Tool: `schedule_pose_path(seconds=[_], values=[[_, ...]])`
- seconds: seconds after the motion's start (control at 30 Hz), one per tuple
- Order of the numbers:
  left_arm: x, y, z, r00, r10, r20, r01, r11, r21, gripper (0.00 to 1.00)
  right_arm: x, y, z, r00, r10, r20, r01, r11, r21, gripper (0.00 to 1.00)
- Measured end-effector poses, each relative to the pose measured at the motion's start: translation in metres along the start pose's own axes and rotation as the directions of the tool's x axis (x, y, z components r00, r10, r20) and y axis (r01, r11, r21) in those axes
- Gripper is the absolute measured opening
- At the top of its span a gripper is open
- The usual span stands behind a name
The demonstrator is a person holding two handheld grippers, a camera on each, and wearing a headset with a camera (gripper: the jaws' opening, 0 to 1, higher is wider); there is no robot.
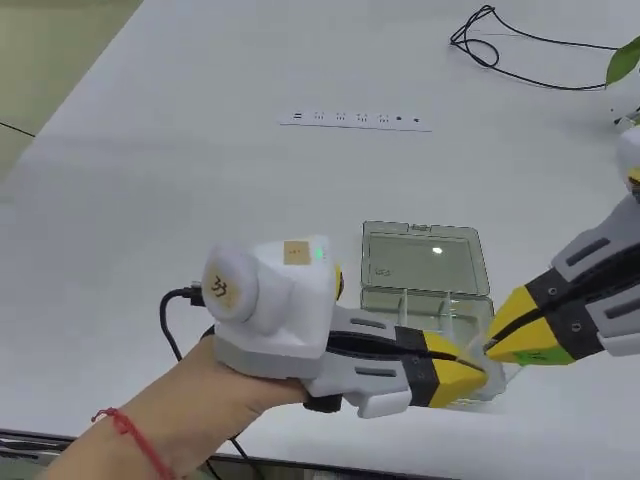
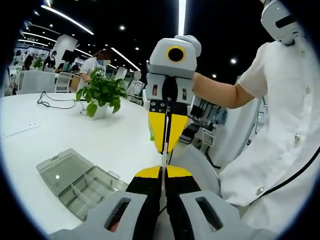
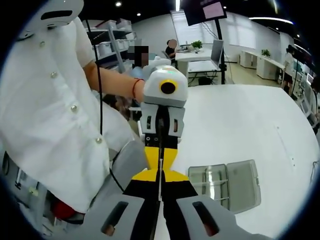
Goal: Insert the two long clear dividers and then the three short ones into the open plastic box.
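Resting on the table (image 1: pixel 200 200), the open box (image 1: pixel 380 295) lies lid back, with seated dividers (image 2: pixel 80 186) inside. The left gripper (image 1: pixel 476 370) and right gripper (image 1: pixel 497 346) meet tip to tip at the box's near right corner, each clenched on one end of a clear divider (image 2: pixel 162 157), seen edge-on. The divider is judged light, thin, slippery and somewhat flexible. Grip the flat faces near the ends and avoid bowing it.

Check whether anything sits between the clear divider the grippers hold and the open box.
Nothing visible does. The left gripper and right gripper pinch the clear divider tip to tip just over the near right corner of the open box. Its lid lies flat behind, and only seated dividers stand inside.
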State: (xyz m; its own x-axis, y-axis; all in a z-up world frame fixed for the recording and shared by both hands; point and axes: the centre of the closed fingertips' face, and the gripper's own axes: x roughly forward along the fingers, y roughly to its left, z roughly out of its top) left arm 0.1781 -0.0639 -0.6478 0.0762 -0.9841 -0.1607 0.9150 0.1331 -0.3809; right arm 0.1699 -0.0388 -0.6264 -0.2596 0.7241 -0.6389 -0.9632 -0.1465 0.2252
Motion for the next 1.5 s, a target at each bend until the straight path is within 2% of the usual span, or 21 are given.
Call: schedule_pose_path(seconds=[0.43, 0.7, 0.83, 0.97, 1.13, 1.4, 1.5], values=[[-0.001, 0.002, -0.002, 1.0000, 0.009, 0.001, -0.009, 1.000, 0.007, 0.00, 0.002, 0.000, 0.000, 0.9999, -0.002, -0.015, 0.002, 1.000, -0.006, 0.02], [-0.002, 0.003, -0.001, 0.9997, 0.021, 0.016, -0.021, 1.000, -0.008, 0.00, 0.001, -0.002, -0.002, 0.9998, -0.002, -0.018, 0.002, 1.000, -0.006, 0.02], [-0.003, 0.005, -0.004, 0.9995, 0.029, 0.008, -0.029, 1.000, 0.001, 0.00, 0.001, -0.003, -0.003, 0.9997, -0.008, -0.023, 0.007, 1.000, -0.006, 0.02], [-0.005, 0.007, -0.005, 0.9991, 0.042, 0.006, -0.042, 0.999, 0.003, 0.04, -0.003, -0.005, -0.005, 0.9995, -0.020, -0.026, 0.020, 1.000, -0.001, 0.02], [-0.010, 0.012, -0.007, 0.9975, 0.070, 0.008, -0.070, 0.998, 0.003, 0.08, -0.013, -0.016, -0.012, 0.9983, -0.048, -0.034, 0.048, 0.999, 0.007, 0.02], [-0.020, 0.024, -0.014, 0.9916, 0.129, -0.003, -0.129, 0.992, -0.001, 0.24, -0.025, -0.040, -0.023, 0.9926, -0.111, -0.051, 0.113, 0.993, 0.036, 0.02], [-0.025, 0.029, -0.016, 0.9885, 0.151, -0.003, -0.152, 0.988, -0.013, 0.33, -0.026, -0.051, -0.031, 0.9875, -0.139, -0.076, 0.142, 0.989, 0.042, 0.02]])
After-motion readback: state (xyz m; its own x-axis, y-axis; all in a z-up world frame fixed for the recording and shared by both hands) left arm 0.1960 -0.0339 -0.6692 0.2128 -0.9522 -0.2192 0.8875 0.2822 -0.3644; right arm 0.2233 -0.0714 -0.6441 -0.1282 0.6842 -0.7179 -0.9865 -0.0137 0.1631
